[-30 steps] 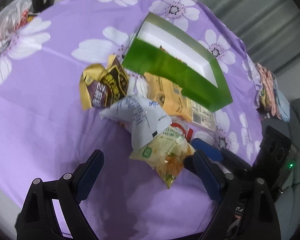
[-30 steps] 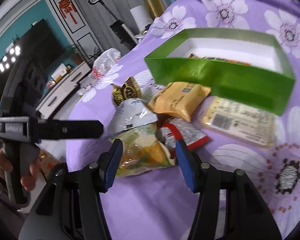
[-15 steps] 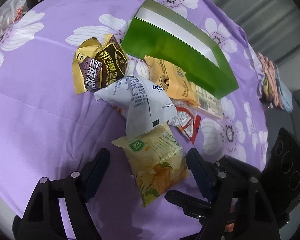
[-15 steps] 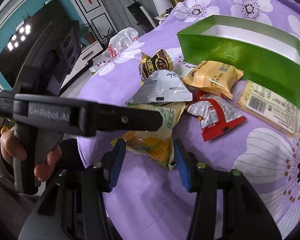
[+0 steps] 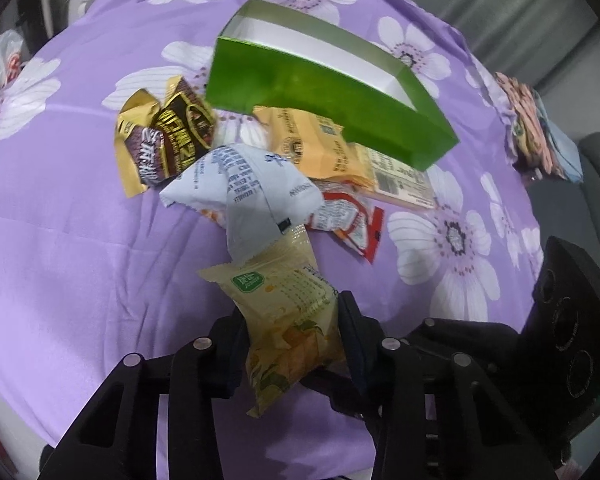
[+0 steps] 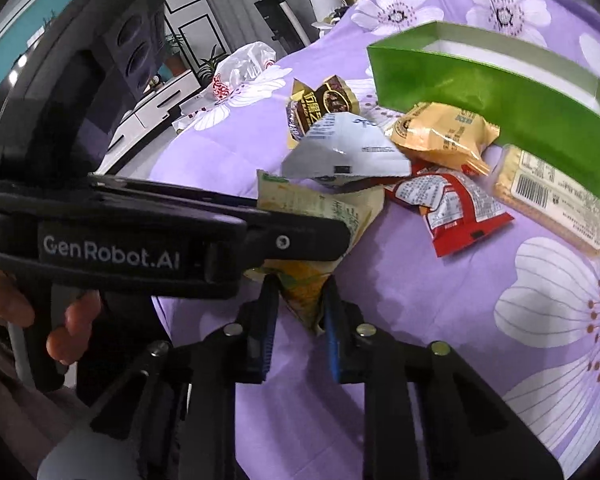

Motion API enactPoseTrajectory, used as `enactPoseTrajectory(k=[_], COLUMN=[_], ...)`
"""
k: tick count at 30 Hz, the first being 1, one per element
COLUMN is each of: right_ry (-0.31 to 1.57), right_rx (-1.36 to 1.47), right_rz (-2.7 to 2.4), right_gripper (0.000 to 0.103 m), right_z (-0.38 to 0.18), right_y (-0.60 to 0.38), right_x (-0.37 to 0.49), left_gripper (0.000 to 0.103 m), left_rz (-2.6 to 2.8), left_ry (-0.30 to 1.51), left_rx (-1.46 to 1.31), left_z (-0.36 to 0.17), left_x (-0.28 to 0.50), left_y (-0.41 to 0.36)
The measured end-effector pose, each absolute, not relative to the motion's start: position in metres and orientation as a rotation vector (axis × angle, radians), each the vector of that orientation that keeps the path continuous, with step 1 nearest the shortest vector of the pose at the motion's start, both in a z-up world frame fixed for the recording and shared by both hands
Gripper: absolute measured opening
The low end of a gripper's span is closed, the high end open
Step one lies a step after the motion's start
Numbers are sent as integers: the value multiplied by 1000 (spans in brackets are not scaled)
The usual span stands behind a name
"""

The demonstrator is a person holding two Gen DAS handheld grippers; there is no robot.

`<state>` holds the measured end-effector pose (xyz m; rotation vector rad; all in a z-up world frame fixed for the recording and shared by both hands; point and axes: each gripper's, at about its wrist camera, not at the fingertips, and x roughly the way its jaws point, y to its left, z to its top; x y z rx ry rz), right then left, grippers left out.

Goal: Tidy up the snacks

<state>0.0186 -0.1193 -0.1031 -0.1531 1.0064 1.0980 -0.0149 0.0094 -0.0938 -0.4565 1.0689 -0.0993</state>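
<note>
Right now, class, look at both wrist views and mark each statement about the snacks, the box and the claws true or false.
1. Both claws have the same yellow-green packet between their fingers. True: the left claw is closing on its middle, the right claw pinches a corner.
2. The green box lies upside down. False: its open top faces up, showing the white inside.
3. The red packet is inside the box. False: it lies on the purple flowered cloth outside it.
4. The white packet overlaps the yellow-green packet's far end. True.
</note>
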Motion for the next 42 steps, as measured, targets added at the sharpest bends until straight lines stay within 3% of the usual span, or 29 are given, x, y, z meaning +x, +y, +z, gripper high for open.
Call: enactPoseTrajectory(k=[19,42], right_ry=[865,715], right_rx=[-111,-97], right_rz=[996,881], right_gripper=[16,16], right_z=[-52,-2], right_y=[-168,-161], right_x=[9,108], left_gripper=[41,41], left_rz=[-245,-281], left_ry=[970,876], left_rx=[-344,-268], left_z=[-38,16], left_x=[-3,105], left_y=[-36,-25])
